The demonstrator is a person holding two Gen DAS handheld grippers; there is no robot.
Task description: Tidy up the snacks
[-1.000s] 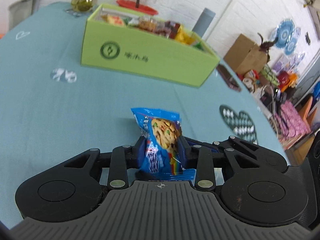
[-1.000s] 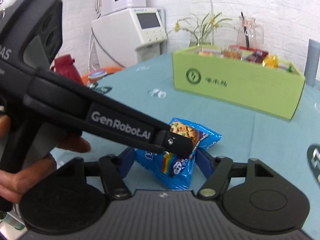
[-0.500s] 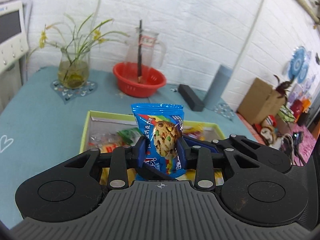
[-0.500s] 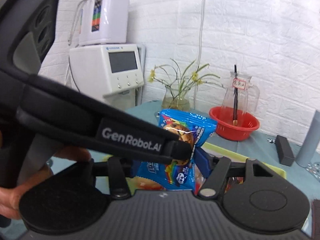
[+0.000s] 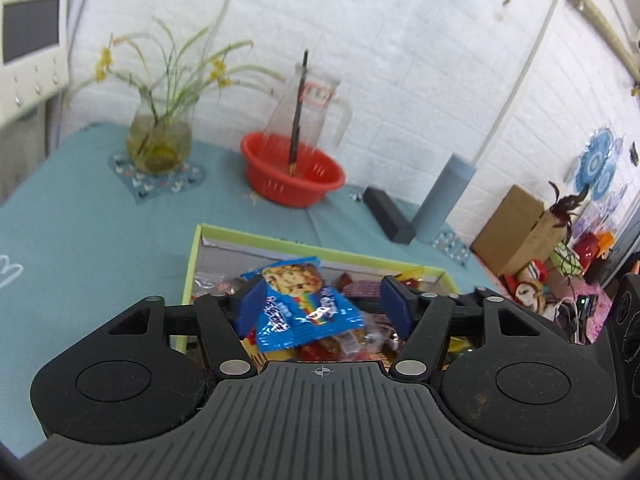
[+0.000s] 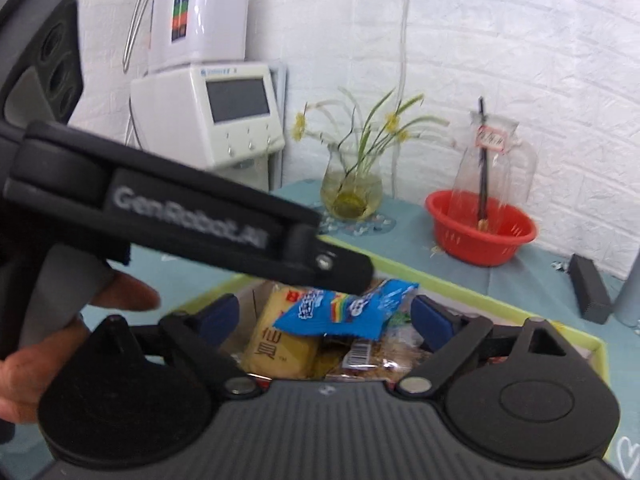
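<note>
A: Left wrist view first. What are the fingers doing?

B: The left gripper (image 5: pixel 324 300) has its jaws spread wide. The blue cookie packet (image 5: pixel 300 304) lies tilted between them, against the left pad, over the green box (image 5: pixel 191 264) full of snacks.

A: Beyond the box?

B: A red basket (image 5: pixel 294 178) with a glass pitcher (image 5: pixel 310 112) in it, a plant vase (image 5: pixel 158 142) to the left, a grey cylinder (image 5: pixel 444 196) to the right.

A: And the right wrist view?

B: The right gripper (image 6: pixel 324 320) is also wide, gripping nothing. The packet (image 6: pixel 344 312) rests on other snacks in the box (image 6: pixel 520 312), with the left gripper's body (image 6: pixel 192 220) crossing just above it.
</note>
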